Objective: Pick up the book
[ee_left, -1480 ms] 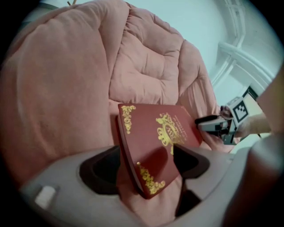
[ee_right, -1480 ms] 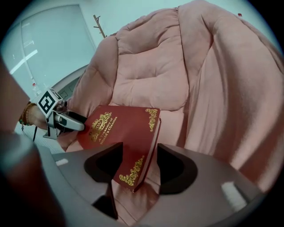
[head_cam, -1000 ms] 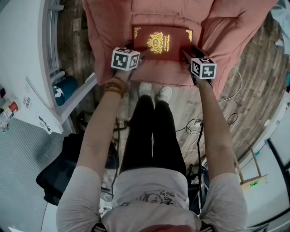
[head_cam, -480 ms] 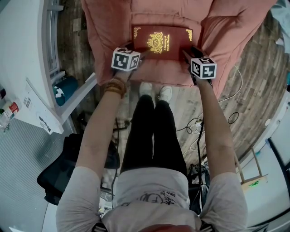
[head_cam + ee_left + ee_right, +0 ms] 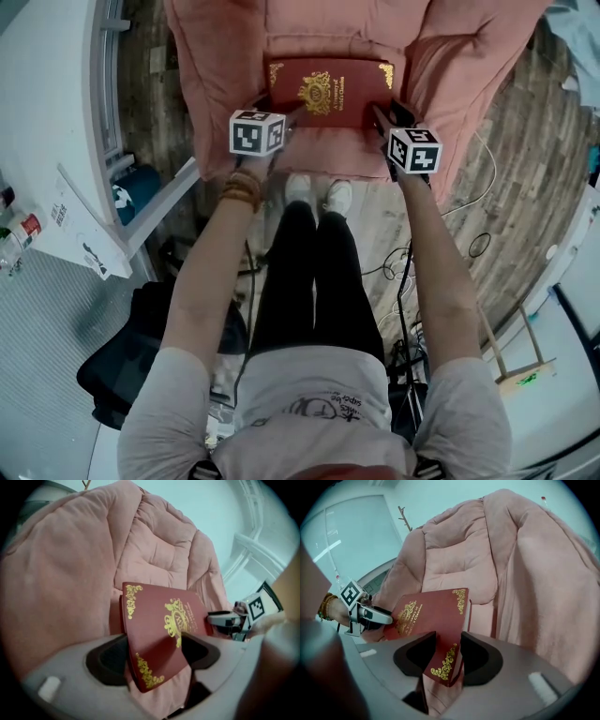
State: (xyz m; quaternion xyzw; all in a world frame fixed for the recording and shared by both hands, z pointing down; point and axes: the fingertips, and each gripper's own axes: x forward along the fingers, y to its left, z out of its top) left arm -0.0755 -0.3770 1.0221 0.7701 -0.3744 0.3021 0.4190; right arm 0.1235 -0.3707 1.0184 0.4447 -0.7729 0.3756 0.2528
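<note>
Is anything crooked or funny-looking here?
Only the dark red hardcover book with gold trim: its near edge looks lifted off the pink padded armchair. Each near corner is pinched, one in the left gripper, one in the right gripper, whose jaws have just been closing on it. Nothing looks damaged or spilled.

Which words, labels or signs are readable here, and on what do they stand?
"Classics": last gold word on the book cover; the rest is blurred.
Print on the shirt: too small to read.
Square markers on the gripper cubes: patterns, no words.
</note>
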